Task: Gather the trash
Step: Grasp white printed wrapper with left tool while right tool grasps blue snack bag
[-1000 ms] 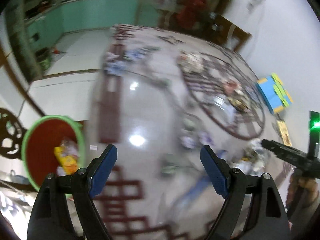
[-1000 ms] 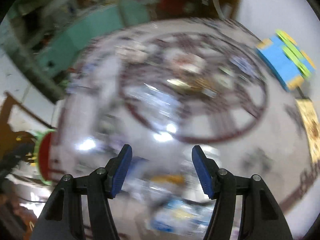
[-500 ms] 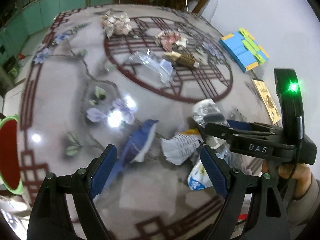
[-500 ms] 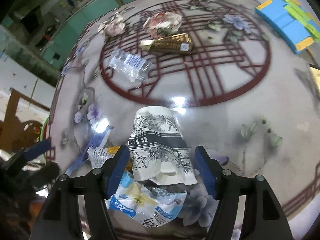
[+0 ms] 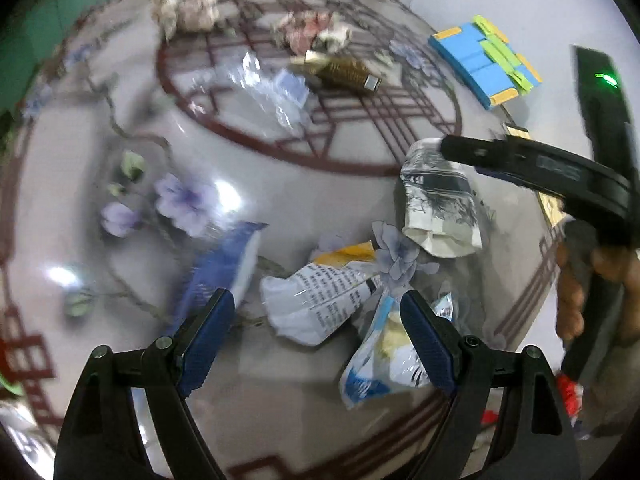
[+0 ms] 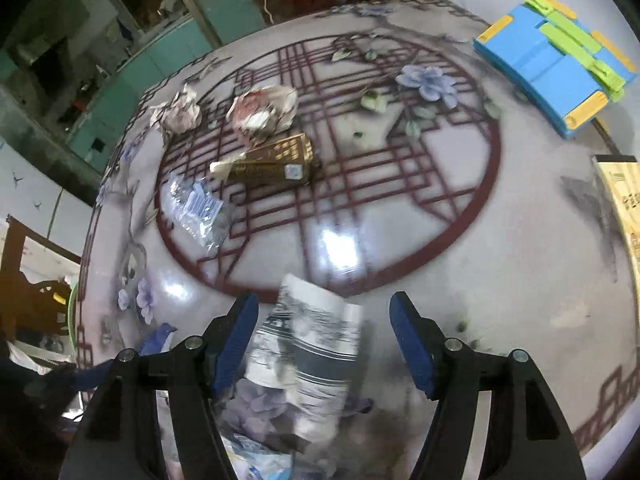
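Left gripper (image 5: 316,320) is hanging over a white wrapper (image 5: 316,300), jaws wide and just closing slightly; right gripper (image 6: 324,332) is straddling a crushed cup (image 6: 308,344), jaws wide, untouching.

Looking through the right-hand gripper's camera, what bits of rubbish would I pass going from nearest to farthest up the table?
Crushed paper cup between the open fingers → clear plastic wrapper → gold box → pinkish crumpled wad.
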The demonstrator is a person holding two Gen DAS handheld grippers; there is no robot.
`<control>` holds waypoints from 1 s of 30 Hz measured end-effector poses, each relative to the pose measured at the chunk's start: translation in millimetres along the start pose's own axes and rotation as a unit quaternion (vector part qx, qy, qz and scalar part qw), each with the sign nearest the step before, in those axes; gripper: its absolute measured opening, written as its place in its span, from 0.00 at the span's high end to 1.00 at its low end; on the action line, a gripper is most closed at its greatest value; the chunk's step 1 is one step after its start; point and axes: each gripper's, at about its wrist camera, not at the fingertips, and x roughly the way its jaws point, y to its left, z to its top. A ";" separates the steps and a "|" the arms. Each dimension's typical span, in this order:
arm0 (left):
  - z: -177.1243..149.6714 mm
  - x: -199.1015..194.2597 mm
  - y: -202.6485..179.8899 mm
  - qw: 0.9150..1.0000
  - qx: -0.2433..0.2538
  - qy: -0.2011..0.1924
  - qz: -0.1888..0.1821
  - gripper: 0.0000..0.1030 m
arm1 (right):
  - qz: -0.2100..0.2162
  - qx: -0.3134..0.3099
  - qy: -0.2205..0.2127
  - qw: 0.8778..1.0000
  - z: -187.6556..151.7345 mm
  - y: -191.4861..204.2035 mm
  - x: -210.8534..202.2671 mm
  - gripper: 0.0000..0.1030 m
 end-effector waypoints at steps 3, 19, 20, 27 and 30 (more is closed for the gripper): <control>3.4 18.2 8.1 0.999 -0.039 0.017 -0.031 0.48 | 0.011 0.019 0.008 1.000 -5.7 -10.9 -4.6 0.35; 25.7 -35.2 48.4 0.991 -0.104 -0.080 -0.009 0.84 | 0.125 -0.017 0.134 0.983 -85.1 11.2 -3.6 0.34; 25.8 -38.0 50.5 0.991 -0.106 -0.082 -0.010 0.84 | 0.122 -0.015 0.127 0.984 -88.4 14.6 -1.4 0.34; 22.5 -52.0 63.8 0.988 -0.122 -0.089 -0.010 0.83 | -0.001 -0.170 0.085 0.982 -107.0 66.0 10.9 0.71; 20.2 -59.3 66.2 0.988 -0.122 -0.097 -0.003 0.83 | 0.000 -0.168 0.074 0.983 -103.5 66.8 13.2 0.92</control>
